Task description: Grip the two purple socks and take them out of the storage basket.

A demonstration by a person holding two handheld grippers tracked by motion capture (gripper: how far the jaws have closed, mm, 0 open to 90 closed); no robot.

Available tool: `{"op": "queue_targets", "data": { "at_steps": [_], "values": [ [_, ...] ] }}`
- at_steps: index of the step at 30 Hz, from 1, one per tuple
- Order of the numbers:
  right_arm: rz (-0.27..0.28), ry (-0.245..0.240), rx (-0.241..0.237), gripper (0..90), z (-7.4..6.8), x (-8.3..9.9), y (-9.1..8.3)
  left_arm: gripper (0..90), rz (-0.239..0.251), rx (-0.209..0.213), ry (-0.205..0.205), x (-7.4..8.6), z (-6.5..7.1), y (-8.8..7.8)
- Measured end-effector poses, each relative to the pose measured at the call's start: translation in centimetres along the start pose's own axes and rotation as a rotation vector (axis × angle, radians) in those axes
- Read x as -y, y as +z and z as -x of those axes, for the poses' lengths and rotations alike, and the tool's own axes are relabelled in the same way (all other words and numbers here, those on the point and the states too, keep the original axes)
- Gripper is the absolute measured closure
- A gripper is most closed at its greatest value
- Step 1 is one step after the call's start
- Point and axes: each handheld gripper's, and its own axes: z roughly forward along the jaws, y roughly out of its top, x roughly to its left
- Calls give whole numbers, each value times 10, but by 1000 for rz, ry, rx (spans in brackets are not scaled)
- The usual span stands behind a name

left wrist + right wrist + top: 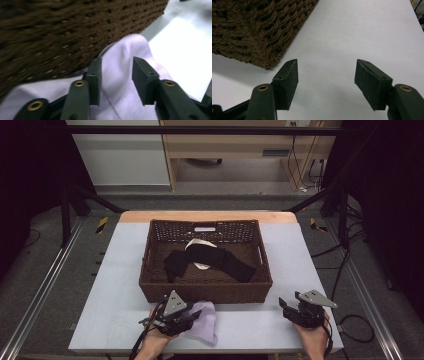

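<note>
Two pads on my left gripper [117,82] stand partly apart, and a raised fold of the lilac cloth [125,57] runs up between them; I see a gap on either side of the fold, so the pads are not pressing it. The cloth spreads under and around those jaws and lies right against the near wall of the brown wicker basket [62,32]. From the high view I see the same left gripper [186,316] low over the table, with my left hand [152,342] behind it, and the lilac cloth [206,321] spilling out to its right on the pale grey tabletop [115,285], just in front of the basket's front wall. My right gripper [326,75] has its jaws spread wide with nothing between them, only bare tabletop beneath, and a front corner of the basket [262,30] sits just ahead and to one side of its jaws without touching them. In the high view the right gripper [290,307] rests near the table's front right edge, held by my right hand [314,336], well apart from the cloth. Inside the wicker basket [150,270] lies a black garment [210,260] draped across a white piece [197,244] that peeks out beneath it. The basket sits in the middle of the table, and beyond the table's far edge I see floor and a wooden cabinet [240,145].
</note>
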Motion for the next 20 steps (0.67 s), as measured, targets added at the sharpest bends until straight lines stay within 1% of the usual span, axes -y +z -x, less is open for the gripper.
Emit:
{"op": "queue_targets", "data": {
  "at_steps": [2, 4, 6, 7, 8, 9, 12, 16, 17, 18, 20],
  "values": [
    [-1, 0, 1, 350, 0, 0, 0, 523, 25, -5, -21, -1, -3, -8],
    [-1, 0, 4, 347, 0, 0, 0, 498, 40, -13, -33, -1, -6, -15],
    [-3, 2, 5, 345, 0, 1, 0, 476, 51, -29, -42, 2, -10, -24],
    [-7, 12, 2, 344, 0, 1, -1, 464, 55, -40, -47, 3, -12, -28],
    [-4, 6, 4, 343, 0, 1, -1, 453, 61, -49, -52, 5, -15, -31],
    [-5, 13, 3, 341, 0, 1, -1, 446, 62, -55, -58, 6, -17, -34],
    [-5, 12, 6, 337, 0, 2, -1, 409, 64, -88, -79, 13, -27, -44],
    [-8, 10, 12, 321, 0, 2, 0, 365, 56, -124, -83, 21, -40, -58],
    [-11, 9, 13, 318, 0, 2, 0, 347, 59, -131, -94, 23, -43, -60],
    [-11, 8, 15, 315, 1, 2, 0, 329, 58, -139, -103, 25, -48, -65],
    [-8, 11, 20, 309, 1, 2, 0, 314, 69, -154, -124, 29, -57, -73]
  ]
}}
